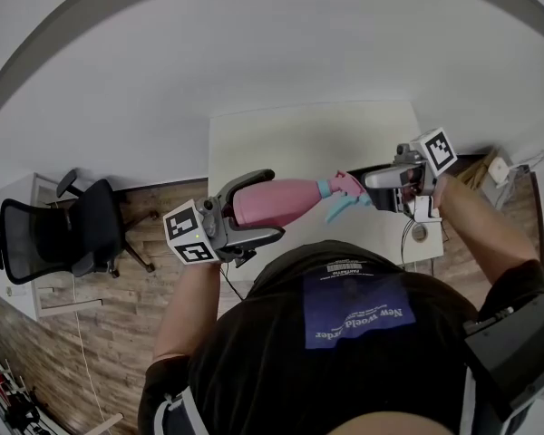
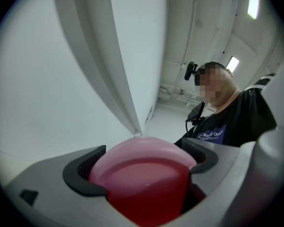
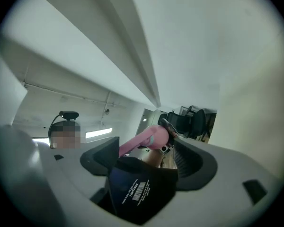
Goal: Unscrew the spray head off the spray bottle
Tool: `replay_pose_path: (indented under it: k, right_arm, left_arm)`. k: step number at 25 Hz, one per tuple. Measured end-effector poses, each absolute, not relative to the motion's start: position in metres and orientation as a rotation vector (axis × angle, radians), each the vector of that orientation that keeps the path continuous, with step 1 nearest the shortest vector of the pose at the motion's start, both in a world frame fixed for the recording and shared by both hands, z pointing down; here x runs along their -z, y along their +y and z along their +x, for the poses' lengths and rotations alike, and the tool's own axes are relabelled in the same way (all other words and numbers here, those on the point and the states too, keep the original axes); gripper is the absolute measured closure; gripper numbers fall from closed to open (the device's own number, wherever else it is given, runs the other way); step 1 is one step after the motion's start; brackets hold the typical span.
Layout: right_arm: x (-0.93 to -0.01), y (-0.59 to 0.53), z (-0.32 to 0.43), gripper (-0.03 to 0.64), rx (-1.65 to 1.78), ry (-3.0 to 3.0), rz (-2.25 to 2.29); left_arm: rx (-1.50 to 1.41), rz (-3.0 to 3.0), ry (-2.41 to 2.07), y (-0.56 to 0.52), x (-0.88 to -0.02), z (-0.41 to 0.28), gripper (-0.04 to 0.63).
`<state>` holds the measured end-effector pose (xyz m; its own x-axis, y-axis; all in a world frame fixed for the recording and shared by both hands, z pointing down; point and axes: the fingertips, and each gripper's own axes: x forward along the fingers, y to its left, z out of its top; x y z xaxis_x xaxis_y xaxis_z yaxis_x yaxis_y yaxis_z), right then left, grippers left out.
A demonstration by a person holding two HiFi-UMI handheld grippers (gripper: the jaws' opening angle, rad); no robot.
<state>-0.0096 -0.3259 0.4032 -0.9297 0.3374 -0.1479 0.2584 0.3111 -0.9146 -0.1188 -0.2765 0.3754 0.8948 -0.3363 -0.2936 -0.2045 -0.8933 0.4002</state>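
Note:
A pink spray bottle (image 1: 276,202) lies level in the air in front of my chest, and my left gripper (image 1: 263,207) is shut on its body. In the left gripper view the bottle's round base (image 2: 142,174) fills the gap between the dark pads (image 2: 83,171). Its pink and teal spray head (image 1: 343,191) points right, toward my right gripper (image 1: 376,188). In the right gripper view that gripper (image 3: 146,148) stands wide open. The spray head (image 3: 132,145) shows between the jaws, and neither pad touches it. The bottle (image 3: 158,135) runs away behind it.
A white table (image 1: 299,143) stands ahead against the white wall. A black office chair (image 1: 63,229) is on the wooden floor at the left. A cardboard box (image 1: 479,166) sits by the table's right end. My dark shirt (image 3: 137,188) shows low in the right gripper view.

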Motion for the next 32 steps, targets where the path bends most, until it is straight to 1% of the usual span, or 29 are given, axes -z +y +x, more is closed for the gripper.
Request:
replay_pose_path:
  k: [5, 10, 13, 14, 15, 18, 20, 25, 32]
  right_arm:
    - [-0.381, -0.315, -0.021, 0.284, -1.834, -2.424, -0.664]
    - [-0.398, -0.308, -0.027, 0.285, -1.830, -2.304, -0.621]
    - [-0.402, -0.301, -0.037, 0.286, -1.812, -2.255, -0.619]
    - [-0.402, -0.300, -0.039, 0.298, -1.799, -2.254, -0.616]
    - [-0.403, -0.299, -0.041, 0.357, -1.783, -2.260, -0.605]
    - [-0.405, -0.300, -0.043, 0.476, -1.707, -2.303, -0.558]
    - [-0.410, -0.303, -0.041, 0.489, -1.605, -2.350, -0.525]
    - [-0.404, -0.301, -0.039, 0.491, -1.319, -2.514, -0.497]
    - [-0.390, -0.289, -0.036, 0.492, -0.634, -2.756, -0.472]
  left_arm:
    - [0.437, 2.781, -0.435, -0.269, -0.377, -0.120, 0.084]
    - [0.373, 2.855, -0.453, -0.273, -0.373, -0.094, 0.084]
    - [0.328, 2.888, -0.457, -0.274, -0.373, -0.090, 0.084]
    - [0.323, 2.891, -0.459, -0.274, -0.373, -0.090, 0.084]
    - [0.320, 2.893, -0.464, -0.274, -0.374, -0.090, 0.084]
    - [0.316, 2.889, -0.479, -0.275, -0.375, -0.090, 0.084]
    - [0.321, 2.879, -0.478, -0.275, -0.374, -0.090, 0.084]
    - [0.390, 2.792, -0.459, -0.277, -0.373, -0.092, 0.084]
    - [0.517, 2.584, -0.393, -0.280, -0.373, -0.094, 0.084]
